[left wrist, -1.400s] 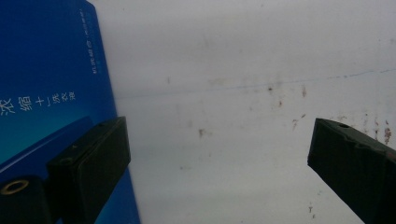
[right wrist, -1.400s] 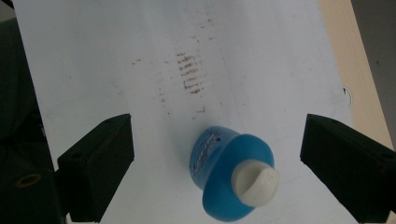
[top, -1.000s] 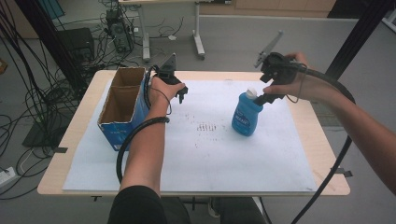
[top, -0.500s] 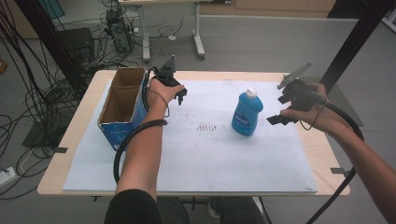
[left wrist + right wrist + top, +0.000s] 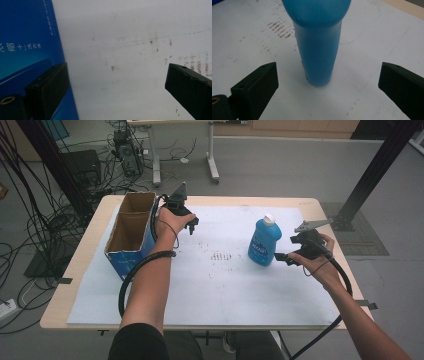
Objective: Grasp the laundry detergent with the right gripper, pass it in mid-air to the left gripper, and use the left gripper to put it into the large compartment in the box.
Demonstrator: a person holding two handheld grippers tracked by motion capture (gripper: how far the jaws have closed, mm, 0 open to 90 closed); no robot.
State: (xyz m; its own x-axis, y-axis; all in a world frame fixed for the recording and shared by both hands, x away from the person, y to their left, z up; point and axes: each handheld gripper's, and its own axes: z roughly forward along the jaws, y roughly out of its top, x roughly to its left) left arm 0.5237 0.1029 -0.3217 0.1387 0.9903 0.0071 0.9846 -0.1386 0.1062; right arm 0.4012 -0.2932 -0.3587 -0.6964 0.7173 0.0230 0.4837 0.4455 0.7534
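- The cardboard box [image 5: 131, 232] is stood at the left of the bench [image 5: 75, 285], open side up, on the white sheet [image 5: 215, 285]; its blue printed wall is seen close by in the left gripper view [image 5: 27, 37]; it is judged to be placed there as the receptacle.
- The left claw [image 5: 191, 222] is held just beside the box's right wall, low over the sheet; its jaws are spread wide with nothing between them; this hold is judged to be a waiting position, kept clear of the centre.
- The blue bottle [image 5: 264, 242] is stood upright on the sheet, right of centre, white cap uppermost, well apart from the box.
- The right claw [image 5: 281, 256] is levelled at the bottle's lower body from the right; in the right gripper view the bottle [image 5: 318, 50] is centred between the fully parted jaws, untouched; this alignment is judged to suit a side grasp.
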